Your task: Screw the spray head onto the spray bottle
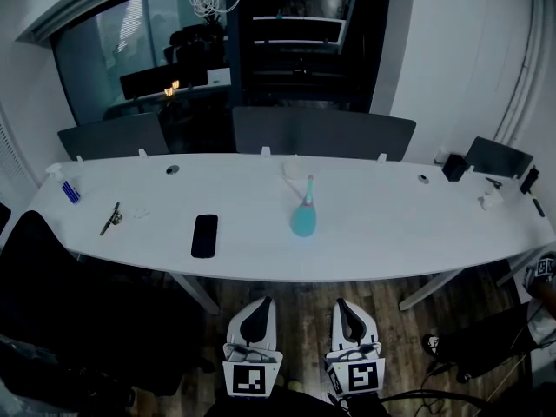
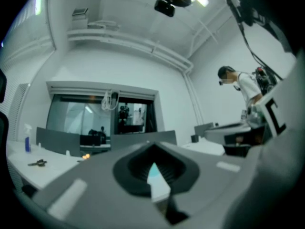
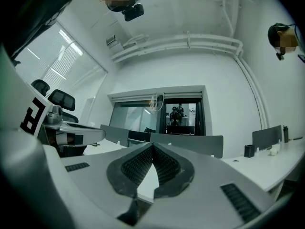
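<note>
Now holding the left gripper [image 1: 258, 307] and the right gripper [image 1: 347, 307] side by side, low before the near edge of the long white table [image 1: 373, 250], well apart from everything on it. Pressing both pairs of jaws fully together, gripping nothing: pads meeting edge to edge in the left gripper view [image 2: 153, 170] and likewise in the right gripper view [image 3: 151, 162]. Pointing both roughly level toward the table and the dark window behind it.

Looking down at the teal spray bottle [image 1: 303, 221] resting near the middle of the table, untouched, with a slim stem rising from its rounded body and turning pink toward the tip. Showing nothing of its contents at this size. Noting a small white object [image 1: 291, 169] just behind the bottle, too small to call the spray head with any certainty. Glimpsing a sliver of teal through the notch above the left pads.

Noting also a black phone [image 1: 204, 235] lying flat to the left of the bottle, and a small metal tool [image 1: 110, 219] further left. Spotting a second small bottle [image 1: 69, 188] near the table's far left end, blue in its lower part, pale at the top. Seeing a black box [image 1: 453, 167] and a small white container [image 1: 489, 201] near the right end, insides hidden.
</note>
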`<action>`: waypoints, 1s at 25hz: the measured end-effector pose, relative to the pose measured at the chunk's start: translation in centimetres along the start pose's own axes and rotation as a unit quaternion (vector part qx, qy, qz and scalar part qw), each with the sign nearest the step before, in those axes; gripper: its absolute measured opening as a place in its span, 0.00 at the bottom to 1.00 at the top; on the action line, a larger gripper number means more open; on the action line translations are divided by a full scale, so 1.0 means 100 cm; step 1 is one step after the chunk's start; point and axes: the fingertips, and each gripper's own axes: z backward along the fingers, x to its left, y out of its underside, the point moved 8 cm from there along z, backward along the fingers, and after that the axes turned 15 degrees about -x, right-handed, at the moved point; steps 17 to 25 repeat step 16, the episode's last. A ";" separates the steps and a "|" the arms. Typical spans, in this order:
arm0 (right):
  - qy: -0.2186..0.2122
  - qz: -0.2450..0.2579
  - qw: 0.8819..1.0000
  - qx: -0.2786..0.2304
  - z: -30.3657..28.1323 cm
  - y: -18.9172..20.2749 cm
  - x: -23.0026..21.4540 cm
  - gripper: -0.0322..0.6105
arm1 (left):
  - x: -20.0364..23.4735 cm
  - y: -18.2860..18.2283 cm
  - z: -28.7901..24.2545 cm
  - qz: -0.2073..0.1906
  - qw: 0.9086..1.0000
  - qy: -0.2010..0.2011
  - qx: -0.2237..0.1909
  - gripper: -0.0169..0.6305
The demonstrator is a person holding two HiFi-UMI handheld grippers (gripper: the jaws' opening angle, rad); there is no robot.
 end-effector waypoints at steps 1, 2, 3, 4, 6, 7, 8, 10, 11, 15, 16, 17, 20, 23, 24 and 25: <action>0.001 0.000 1.000 0.000 0.000 0.000 0.000 0.05 | 0.000 0.001 0.000 0.001 1.000 -0.001 0.001 0.03; 0.001 -0.001 1.000 0.001 0.000 0.001 0.000 0.05 | 0.000 0.002 0.000 0.000 1.000 -0.001 0.004 0.03; 0.001 0.000 1.000 0.002 -0.001 0.002 0.000 0.05 | 0.001 0.003 0.000 -0.002 1.000 0.000 0.006 0.03; 0.000 0.000 1.000 0.002 -0.001 0.003 -0.001 0.05 | 0.001 0.005 0.000 -0.004 1.000 0.001 0.008 0.03; -0.002 0.000 1.000 0.004 -0.002 0.003 -0.001 0.05 | 0.001 0.006 -0.001 -0.005 1.000 0.002 0.008 0.03; -0.003 0.000 1.000 0.005 -0.003 0.003 -0.001 0.05 | 0.002 0.006 -0.002 -0.007 1.000 0.003 0.008 0.03; -0.004 0.000 1.000 0.006 -0.004 0.004 -0.001 0.05 | 0.002 0.006 -0.003 -0.007 1.000 0.003 0.008 0.03; -0.006 0.000 1.000 0.006 -0.005 0.005 0.000 0.05 | 0.003 0.008 -0.003 0.003 1.000 -0.004 0.009 0.03; -0.006 0.000 1.000 0.006 -0.005 0.005 0.000 0.05 | 0.003 0.009 -0.003 0.005 1.000 -0.005 0.010 0.03; -0.001 0.002 1.000 -0.001 -0.010 0.004 0.002 0.05 | 0.008 0.007 -0.006 -0.003 1.000 0.008 0.008 0.03; 0.001 0.002 1.000 -0.005 -0.012 0.004 0.003 0.05 | 0.010 0.007 -0.007 -0.002 1.000 0.010 0.007 0.03; 0.001 0.002 1.000 -0.005 -0.012 0.004 0.003 0.05 | 0.010 0.007 -0.007 -0.002 1.000 0.010 0.007 0.03; 0.001 0.002 1.000 -0.005 -0.012 0.004 0.003 0.05 | 0.010 0.007 -0.007 -0.002 1.000 0.010 0.007 0.03; 0.001 0.002 1.000 -0.005 -0.012 0.004 0.003 0.05 | 0.010 0.007 -0.007 -0.002 1.000 0.010 0.007 0.03; 0.001 0.002 1.000 -0.005 -0.012 0.004 0.003 0.05 | 0.010 0.007 -0.007 -0.002 1.000 0.010 0.007 0.03; 0.001 0.002 1.000 -0.005 -0.012 0.004 0.003 0.05 | 0.010 0.007 -0.007 -0.002 1.000 0.010 0.007 0.03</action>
